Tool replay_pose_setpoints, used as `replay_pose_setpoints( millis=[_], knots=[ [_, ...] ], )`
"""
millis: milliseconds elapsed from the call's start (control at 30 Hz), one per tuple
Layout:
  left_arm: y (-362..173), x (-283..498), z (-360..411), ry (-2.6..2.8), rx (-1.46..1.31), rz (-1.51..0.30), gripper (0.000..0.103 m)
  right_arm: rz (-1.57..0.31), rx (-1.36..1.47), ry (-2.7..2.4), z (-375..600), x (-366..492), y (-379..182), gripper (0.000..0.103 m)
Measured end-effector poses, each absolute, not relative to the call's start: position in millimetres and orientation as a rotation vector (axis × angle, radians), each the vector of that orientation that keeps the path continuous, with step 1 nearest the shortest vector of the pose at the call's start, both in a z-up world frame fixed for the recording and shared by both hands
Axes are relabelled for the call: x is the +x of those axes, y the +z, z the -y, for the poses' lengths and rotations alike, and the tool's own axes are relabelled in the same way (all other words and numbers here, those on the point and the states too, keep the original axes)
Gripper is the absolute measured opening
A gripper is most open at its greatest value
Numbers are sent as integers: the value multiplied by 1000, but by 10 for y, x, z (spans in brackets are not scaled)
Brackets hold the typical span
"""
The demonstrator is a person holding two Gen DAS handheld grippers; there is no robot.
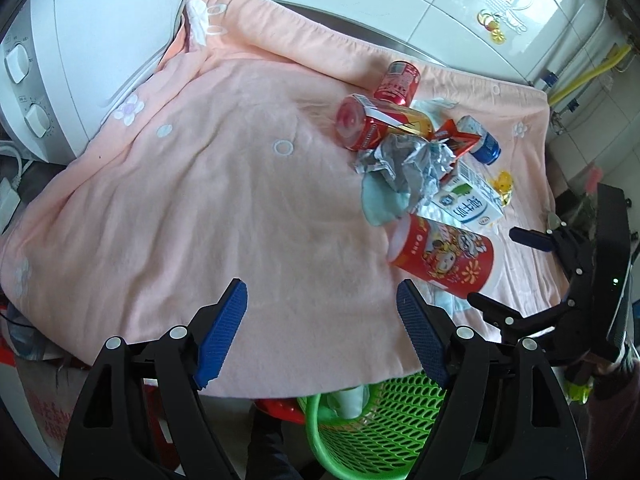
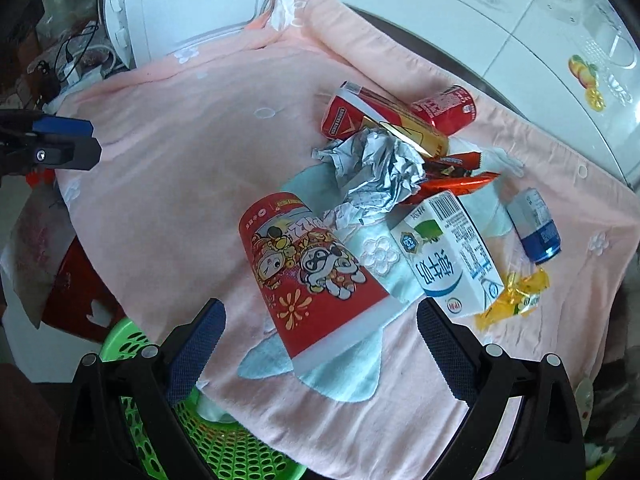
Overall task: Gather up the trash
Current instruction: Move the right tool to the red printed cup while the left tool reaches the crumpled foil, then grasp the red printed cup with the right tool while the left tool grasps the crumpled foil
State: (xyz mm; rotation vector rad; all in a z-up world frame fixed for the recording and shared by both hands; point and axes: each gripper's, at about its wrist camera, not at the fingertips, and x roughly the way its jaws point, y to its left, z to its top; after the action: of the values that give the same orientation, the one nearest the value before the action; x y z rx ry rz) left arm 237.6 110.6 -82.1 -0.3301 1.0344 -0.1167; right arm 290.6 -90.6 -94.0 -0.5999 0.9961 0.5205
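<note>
Surface (image 1: pixel 224 184): covered by a pink towel with embroidered flowers and rings. A white appliance (image 1: pixel 80 40) stands at its far left corner.

Trash: gathered in one cluster toward the right side of the surface, none of it held.
- Paper cup (image 2: pixel 308 276), red with cartoon print, lying on its side at the near edge of the cluster, mouth toward the right gripper.
- Milk carton (image 2: pixel 452 256), white and blue, lying flat just right of the cup.
- Crumpled foil (image 2: pixel 380 168), at the centre of the cluster, beyond the cup and carton.
- Gold-and-red can (image 2: pixel 384 120), on its side behind the foil; a second red can (image 2: pixel 448 108) lies just beyond it.
- Red wrappers (image 2: pixel 456 176), right of the foil, partly under it.
- Small blue-and-white bottle (image 2: pixel 536 224), on its side at the right of the cluster, apart from the carton.
- Yellow wrapper (image 2: pixel 512 300), just beside the carton's near corner.

Basket (image 1: pixel 380 428): green, perforated, below the near edge of the surface, with something pale inside it.

Left gripper (image 1: pixel 320 328): released, jaws wide apart, nothing between them; it is over bare towel left of the cluster.

Right gripper (image 2: pixel 320 344): released, jaws wide; the cup's mouth end lies in the gap between the jaws, and neither pad visibly touches it.
</note>
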Motion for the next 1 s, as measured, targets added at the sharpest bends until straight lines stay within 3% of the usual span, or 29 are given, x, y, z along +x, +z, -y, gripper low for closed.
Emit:
replay_pose_setpoints(
  millis=[367, 533, 1000],
  knots=[
    [-944, 2633, -1339, -95, -346, -1056, 77, -1079, -863, 554, 581, 3183, -1399, 93],
    [-971, 2733, -1349, -100, -342, -1061, 77, -1104, -887, 539, 555, 3217, -1507, 79],
    [-833, 3221, -773, -261, -296, -1019, 77, -1093, -537, 456, 1116, 3106, -1206, 70]
  ],
)
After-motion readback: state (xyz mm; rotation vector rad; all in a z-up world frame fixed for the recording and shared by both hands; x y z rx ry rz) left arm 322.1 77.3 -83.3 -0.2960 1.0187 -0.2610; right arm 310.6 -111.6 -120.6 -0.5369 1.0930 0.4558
